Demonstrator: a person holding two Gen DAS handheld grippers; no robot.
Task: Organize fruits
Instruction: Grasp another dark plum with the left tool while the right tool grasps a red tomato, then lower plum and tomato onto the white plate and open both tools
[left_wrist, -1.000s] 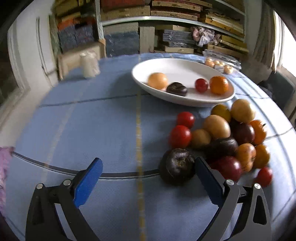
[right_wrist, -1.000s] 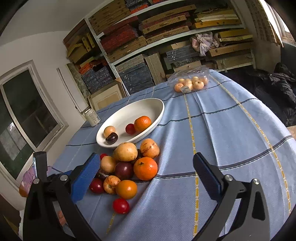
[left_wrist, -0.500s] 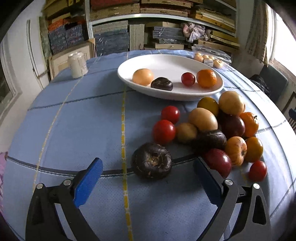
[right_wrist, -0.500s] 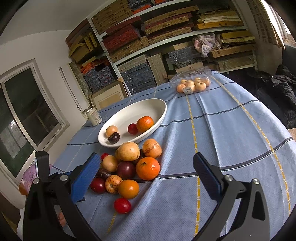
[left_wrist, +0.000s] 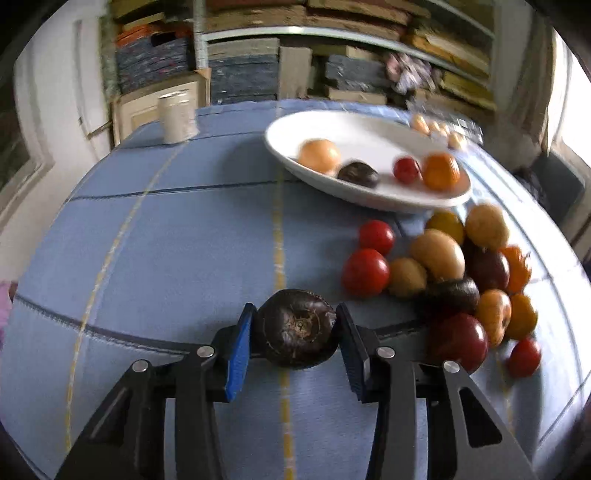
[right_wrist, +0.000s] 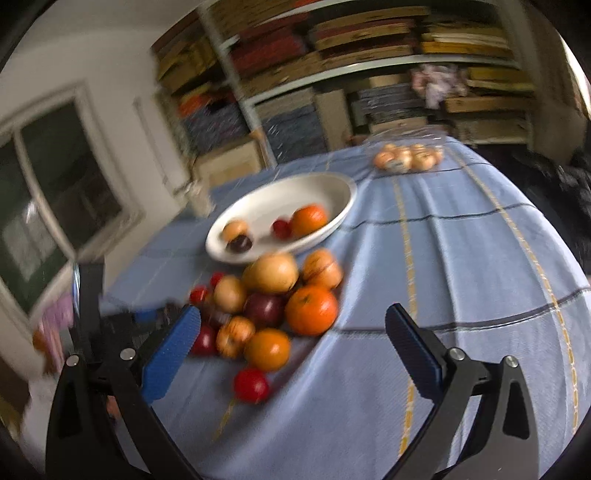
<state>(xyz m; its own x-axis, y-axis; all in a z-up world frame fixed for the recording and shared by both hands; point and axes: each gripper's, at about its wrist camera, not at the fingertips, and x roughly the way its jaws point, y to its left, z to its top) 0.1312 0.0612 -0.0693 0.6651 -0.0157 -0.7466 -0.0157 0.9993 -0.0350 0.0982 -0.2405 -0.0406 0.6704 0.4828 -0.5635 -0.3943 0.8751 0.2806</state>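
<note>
Gripping a dark purple fruit (left_wrist: 297, 328) in our left gripper (left_wrist: 295, 334), near the table's front edge.
Next we judge it goes to the white oval dish (left_wrist: 369, 201) toward the far edge; our right gripper (right_wrist: 291, 350) hangs spread above the fruit pile (right_wrist: 273, 306).

Your left gripper (left_wrist: 295, 332) has bare tablecloth (left_wrist: 166, 240) ahead, out to the table's left edge and up to the jar (left_wrist: 176, 117) near its far edge. Toward the right edge, the fruit pile (left_wrist: 443, 273) crowds against the white dish's (left_wrist: 369, 125) near rim.
</note>
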